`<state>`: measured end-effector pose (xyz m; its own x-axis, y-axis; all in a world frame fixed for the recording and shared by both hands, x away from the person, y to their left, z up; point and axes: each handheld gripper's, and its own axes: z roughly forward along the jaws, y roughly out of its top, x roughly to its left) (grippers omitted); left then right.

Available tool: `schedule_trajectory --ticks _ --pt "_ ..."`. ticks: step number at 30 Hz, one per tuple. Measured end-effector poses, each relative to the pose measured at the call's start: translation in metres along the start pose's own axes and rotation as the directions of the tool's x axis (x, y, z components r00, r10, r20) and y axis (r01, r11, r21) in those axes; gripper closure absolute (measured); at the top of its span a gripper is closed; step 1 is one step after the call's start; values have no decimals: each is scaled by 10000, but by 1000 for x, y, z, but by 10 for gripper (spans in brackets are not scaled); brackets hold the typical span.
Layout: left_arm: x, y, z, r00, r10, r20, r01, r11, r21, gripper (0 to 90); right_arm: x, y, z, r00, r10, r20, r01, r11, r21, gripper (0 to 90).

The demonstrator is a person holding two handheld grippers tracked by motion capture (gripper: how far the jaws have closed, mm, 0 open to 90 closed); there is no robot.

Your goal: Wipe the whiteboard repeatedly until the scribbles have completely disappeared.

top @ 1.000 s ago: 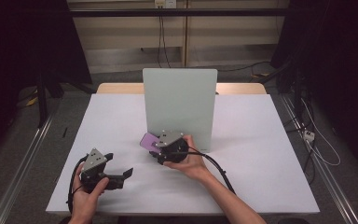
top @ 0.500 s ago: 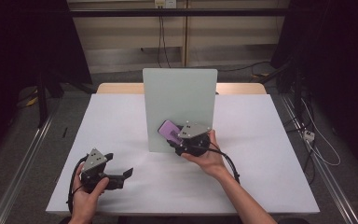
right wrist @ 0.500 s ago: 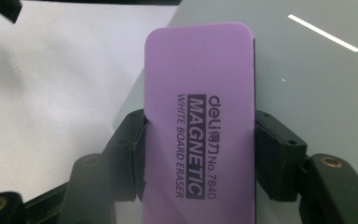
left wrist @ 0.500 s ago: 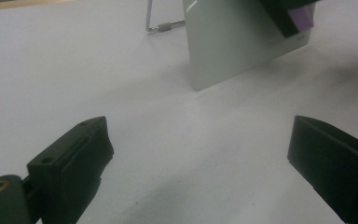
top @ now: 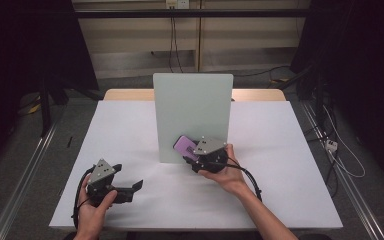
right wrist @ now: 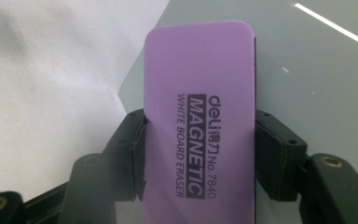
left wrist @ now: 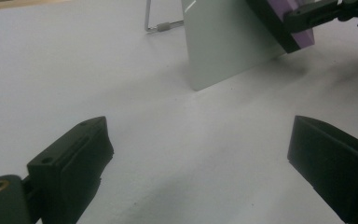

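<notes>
Two grippers work over a white table (top: 130, 125); the order below runs from the person's edge outward.

Left gripper (top: 125, 189): held in the left hand (top: 92, 210) near the front-left part of the table; its jaws stand wide apart with nothing between them; in the left gripper view both black jaws frame bare white surface, and the board's lower corner and the eraser show farther off.

Right gripper (top: 189, 154): held in the right hand (top: 225, 172) near the table's middle, just in front of the board; a black cable (top: 250, 177) trails from it along the forearm; its jaws are clenched on the eraser (right wrist: 200, 126), one pad on each long edge, as the right gripper view shows.

Eraser: a purple block with rounded corners and a dark underside; its face carries the print "deli MAGNETIC WHITE BOARD ERASER No.7840"; it is off the table, carried in the right gripper, its free end over the lower part of the board's face; whether it touches the board cannot be told.

Board (top: 192, 110): a pale grey-green panel with rounded top corners, standing upright across the table's centre; a thin metal stand (left wrist: 156, 25) shows behind its lower edge in the left gripper view.
</notes>
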<state>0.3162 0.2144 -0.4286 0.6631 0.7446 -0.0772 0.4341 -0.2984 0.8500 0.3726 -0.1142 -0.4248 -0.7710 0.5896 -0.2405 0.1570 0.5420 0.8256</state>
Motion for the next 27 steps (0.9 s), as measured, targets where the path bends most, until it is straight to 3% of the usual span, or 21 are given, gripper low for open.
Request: schedule_trajectory --ticks 7,19,27 --pt "0 1 1 10000 11 33 -11 10000 20 58 13 -1 15 9993 -65 -368 71 9998 169 417" --pt "0 1 2 10000 12 65 -12 10000 35 58 27 20 44 9962 -103 -867 100 9999 -48 417" --pt "0 0 0 10000 -32 51 32 10000 18 58 36 32 60 9927 123 -1199 -154 9996 -254 416"
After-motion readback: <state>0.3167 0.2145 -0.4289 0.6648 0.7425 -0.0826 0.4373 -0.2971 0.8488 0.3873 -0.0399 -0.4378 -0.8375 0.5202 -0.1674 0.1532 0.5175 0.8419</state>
